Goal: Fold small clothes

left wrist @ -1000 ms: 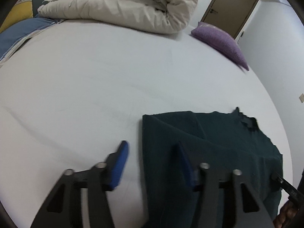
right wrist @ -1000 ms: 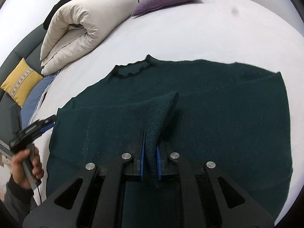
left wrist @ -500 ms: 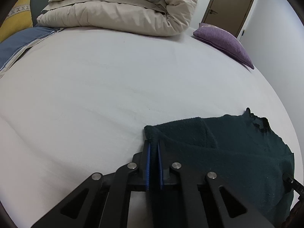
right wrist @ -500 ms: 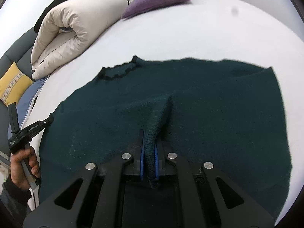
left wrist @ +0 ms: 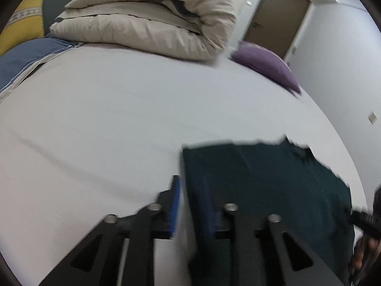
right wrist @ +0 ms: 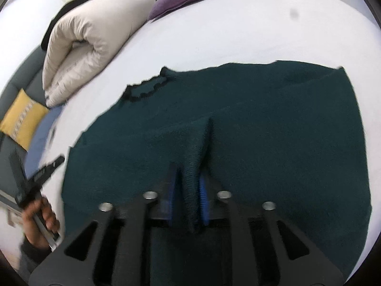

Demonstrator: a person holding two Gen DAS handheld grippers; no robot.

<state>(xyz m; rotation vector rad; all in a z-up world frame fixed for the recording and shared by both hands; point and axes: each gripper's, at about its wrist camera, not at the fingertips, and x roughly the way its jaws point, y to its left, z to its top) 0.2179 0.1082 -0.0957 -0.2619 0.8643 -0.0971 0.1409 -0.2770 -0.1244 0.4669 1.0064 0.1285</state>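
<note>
Sweater (left wrist: 266,190) from the left wrist view is dark green knit lying flat on the white bed (left wrist: 119,119), and the left tongs (left wrist: 190,200) are parted, straddling its near edge with nothing pinched. From the right wrist view, the right tongs (right wrist: 187,190) gape a bit around a raised ridge of knit, apparently not clamped. Looks like mid-fold release, so next up is regripping an edge.

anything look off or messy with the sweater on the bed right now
A ridge of the dark green sweater stands up between the fingers of the right gripper instead of lying flat. The white bed around it looks tidy.
</note>
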